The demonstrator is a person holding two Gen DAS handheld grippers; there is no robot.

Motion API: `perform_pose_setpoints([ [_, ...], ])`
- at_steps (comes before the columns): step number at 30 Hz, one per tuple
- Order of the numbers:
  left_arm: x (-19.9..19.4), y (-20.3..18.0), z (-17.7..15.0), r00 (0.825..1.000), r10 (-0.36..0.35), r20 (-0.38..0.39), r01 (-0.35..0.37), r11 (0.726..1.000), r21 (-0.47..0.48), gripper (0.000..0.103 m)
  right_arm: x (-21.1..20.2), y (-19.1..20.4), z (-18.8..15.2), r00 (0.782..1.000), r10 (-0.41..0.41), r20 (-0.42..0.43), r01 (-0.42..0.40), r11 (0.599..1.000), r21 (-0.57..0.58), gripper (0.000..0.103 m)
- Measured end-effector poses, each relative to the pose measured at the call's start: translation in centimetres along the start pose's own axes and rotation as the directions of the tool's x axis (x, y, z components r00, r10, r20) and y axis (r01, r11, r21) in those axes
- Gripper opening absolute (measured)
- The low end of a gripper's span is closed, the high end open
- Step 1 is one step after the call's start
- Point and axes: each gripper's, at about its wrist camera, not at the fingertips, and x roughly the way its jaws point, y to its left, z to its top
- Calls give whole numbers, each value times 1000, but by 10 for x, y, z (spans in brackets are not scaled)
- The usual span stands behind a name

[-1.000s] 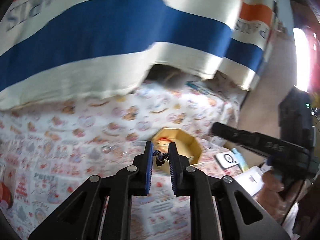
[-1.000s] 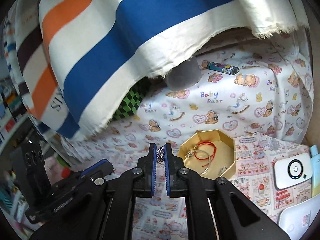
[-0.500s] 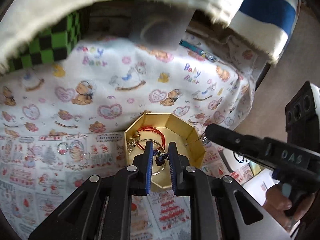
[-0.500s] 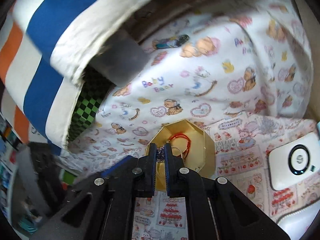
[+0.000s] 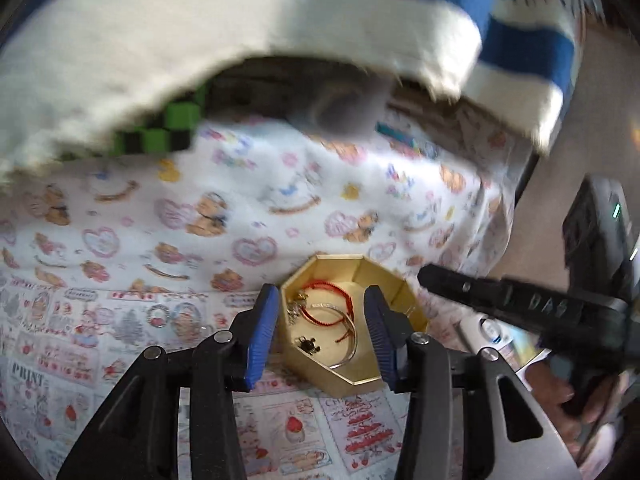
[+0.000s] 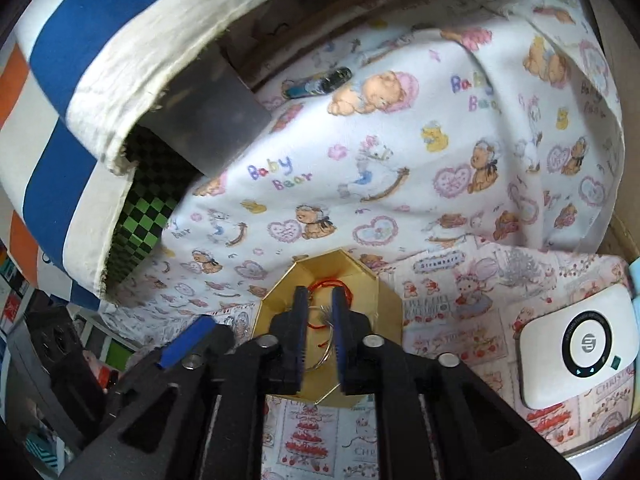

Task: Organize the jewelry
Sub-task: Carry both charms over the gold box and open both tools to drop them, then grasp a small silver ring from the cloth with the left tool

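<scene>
- Cartoon-print bedding [image 5: 256,208] spreads under both cameras, with a striped blue-and-cream cloth [image 5: 240,32] hanging blurred across twelve o'clock.
- Left gripper [image 5: 322,332]: jaws wide apart and empty, straddling a gold octagonal box [image 5: 394,280]; half a second ago they were nearly together on a small dark charm [image 5: 307,345], which now lies loose on the box floor.
- Inside the box, a red cord bracelet [image 5: 328,300] and a silver bangle [image 5: 352,336] overlap at one o'clock from the charm.
- Right gripper [image 6: 320,332]: jaws slightly apart over the same box [image 6: 384,300], whose contents they largely hide; whether the small metallic piece they pinched earlier has dropped is hard to tell.
- At three o'clock in the right view, a white round-dial device [image 6: 580,344] lies on the bedding, partly cut off by the frame edge.
</scene>
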Motion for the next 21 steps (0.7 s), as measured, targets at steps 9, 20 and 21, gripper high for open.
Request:
perform_pose_setpoints([
  [9, -19, 44, 13, 992, 119, 33, -119, 993, -4, 53, -6, 15, 1, 997, -49, 58, 52, 997, -57, 36],
  [20, 39, 84, 7, 964, 220, -151, -212, 975, 72, 53, 7, 13, -4, 987, -146, 65, 151, 984, -91, 48],
  [21, 44, 89, 7, 962, 221, -161, -214, 975, 62, 53, 7, 15, -4, 987, -144, 65, 150, 984, -97, 48],
])
